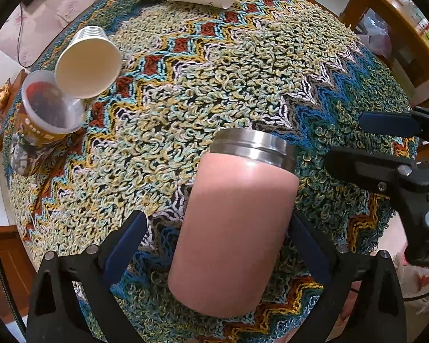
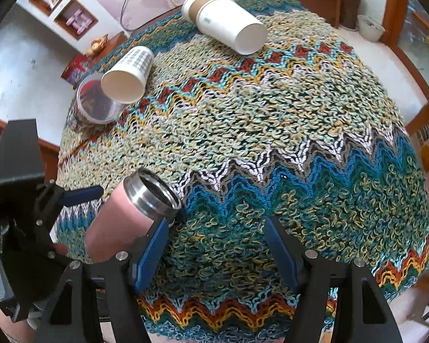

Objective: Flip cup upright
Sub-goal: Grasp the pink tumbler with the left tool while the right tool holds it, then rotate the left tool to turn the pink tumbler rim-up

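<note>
A pink metal cup (image 1: 234, 228) with a steel rim lies on its side on the knitted cloth, mouth pointing away; it also shows in the right wrist view (image 2: 120, 220) at lower left. My left gripper (image 1: 217, 245) is open, its blue-padded fingers (image 1: 125, 245) either side of the cup's body with a gap on the left. My right gripper (image 2: 217, 251) is open and empty over the cloth, just right of the cup; it shows in the left wrist view (image 1: 366, 143) at the right edge.
The round table is covered by a colourful zigzag knitted cloth (image 2: 271, 120). A large white paper cup (image 2: 228, 25), a small white paper cup (image 2: 128, 77) and a clear plastic tub (image 2: 94, 105) lie at the far side. Wooden furniture stands around the table.
</note>
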The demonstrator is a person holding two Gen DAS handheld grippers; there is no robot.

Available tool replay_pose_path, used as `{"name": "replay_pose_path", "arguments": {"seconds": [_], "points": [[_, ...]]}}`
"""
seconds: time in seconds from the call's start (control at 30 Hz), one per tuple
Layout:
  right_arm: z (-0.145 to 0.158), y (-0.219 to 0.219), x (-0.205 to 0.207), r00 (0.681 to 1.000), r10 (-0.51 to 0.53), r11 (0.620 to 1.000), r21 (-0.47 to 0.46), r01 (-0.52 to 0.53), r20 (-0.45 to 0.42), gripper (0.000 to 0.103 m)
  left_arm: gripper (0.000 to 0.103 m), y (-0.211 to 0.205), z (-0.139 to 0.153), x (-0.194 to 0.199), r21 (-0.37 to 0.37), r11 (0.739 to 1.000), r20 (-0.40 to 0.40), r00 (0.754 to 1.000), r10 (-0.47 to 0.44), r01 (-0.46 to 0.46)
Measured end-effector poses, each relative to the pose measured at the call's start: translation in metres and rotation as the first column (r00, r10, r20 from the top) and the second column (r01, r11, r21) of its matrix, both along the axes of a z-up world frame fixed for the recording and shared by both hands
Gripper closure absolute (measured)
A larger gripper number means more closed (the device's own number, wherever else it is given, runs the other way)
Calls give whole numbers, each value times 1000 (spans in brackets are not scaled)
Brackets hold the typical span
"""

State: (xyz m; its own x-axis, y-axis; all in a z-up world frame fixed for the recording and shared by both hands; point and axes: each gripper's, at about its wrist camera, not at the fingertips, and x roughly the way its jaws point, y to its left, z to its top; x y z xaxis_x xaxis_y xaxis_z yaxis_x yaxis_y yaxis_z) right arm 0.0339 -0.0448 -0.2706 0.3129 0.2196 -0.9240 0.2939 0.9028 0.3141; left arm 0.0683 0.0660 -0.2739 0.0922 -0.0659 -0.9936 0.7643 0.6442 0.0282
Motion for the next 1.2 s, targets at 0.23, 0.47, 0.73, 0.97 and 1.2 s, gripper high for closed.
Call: {"name": "replay_pose_path", "arguments": {"seconds": [0.23,0.47,0.73,0.97,1.2], "points": [[-2,-8,-7,998,-67,997,-23,67,-10,33,15,-8,-13,13,3,1000,-50,999,-19,19],[2,-6,-10,998,-58,998,-40,57,-2,33,29,-27,-28,20,41,998,-70,997,-41,44],[1,-2,-9,998,-57,998,-36,57,4,34,30,-36,-36,21,48,997,-62,996,-59,62],[1,1,-10,998,-55,998,-21,55,7,36,31,-33,-34,5,41,997,-37,998,-59,60],[4,-4,-16,998,-57,998,-15,57,14,36,31,-16,-15,5,-15,999,3,999,32,-32]]}}
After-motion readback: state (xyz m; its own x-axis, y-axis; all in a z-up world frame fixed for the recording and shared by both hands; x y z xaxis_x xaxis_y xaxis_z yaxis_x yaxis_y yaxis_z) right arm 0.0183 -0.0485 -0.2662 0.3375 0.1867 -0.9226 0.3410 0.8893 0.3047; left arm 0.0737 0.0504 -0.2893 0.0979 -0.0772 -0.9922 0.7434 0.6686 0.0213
